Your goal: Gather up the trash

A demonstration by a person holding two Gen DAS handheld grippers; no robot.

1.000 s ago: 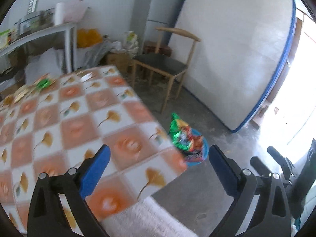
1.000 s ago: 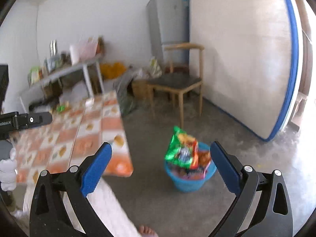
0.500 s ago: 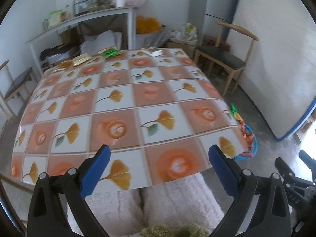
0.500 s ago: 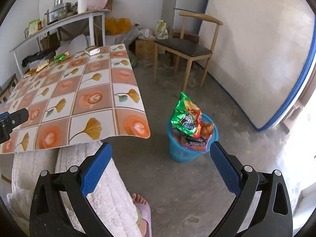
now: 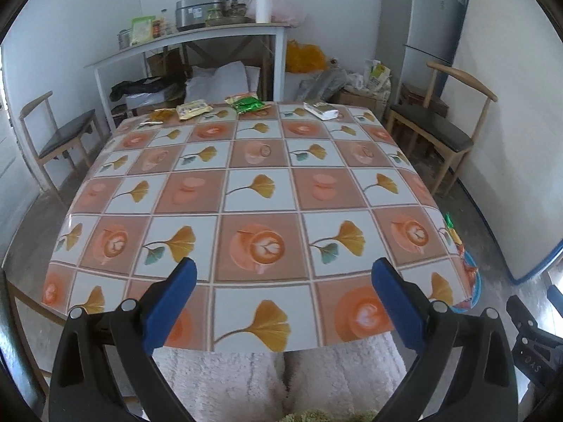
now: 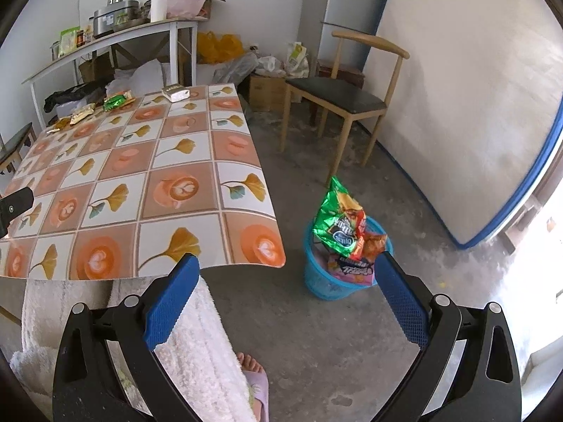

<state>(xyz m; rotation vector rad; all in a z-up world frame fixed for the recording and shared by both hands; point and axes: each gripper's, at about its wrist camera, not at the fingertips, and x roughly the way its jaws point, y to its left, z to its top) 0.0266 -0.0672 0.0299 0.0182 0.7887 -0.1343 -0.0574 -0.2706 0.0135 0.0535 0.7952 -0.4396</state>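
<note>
Several wrappers lie along the far edge of the patterned table: a green packet, a yellow packet, a white packet and a small orange one. They also show in the right wrist view: green packet, white packet. A blue bin stuffed with snack bags stands on the floor right of the table. My left gripper is open and empty over the table's near edge. My right gripper is open and empty above the floor, near the bin.
A wooden chair stands right of the table, another chair at its left. A white shelf table with pots stands behind. A mattress leans on the right wall. The person's legs and foot are below.
Both grippers have swung left, from the bin and mattress toward the table. The left view now faces the table squarely. Both stayed open and empty.
</note>
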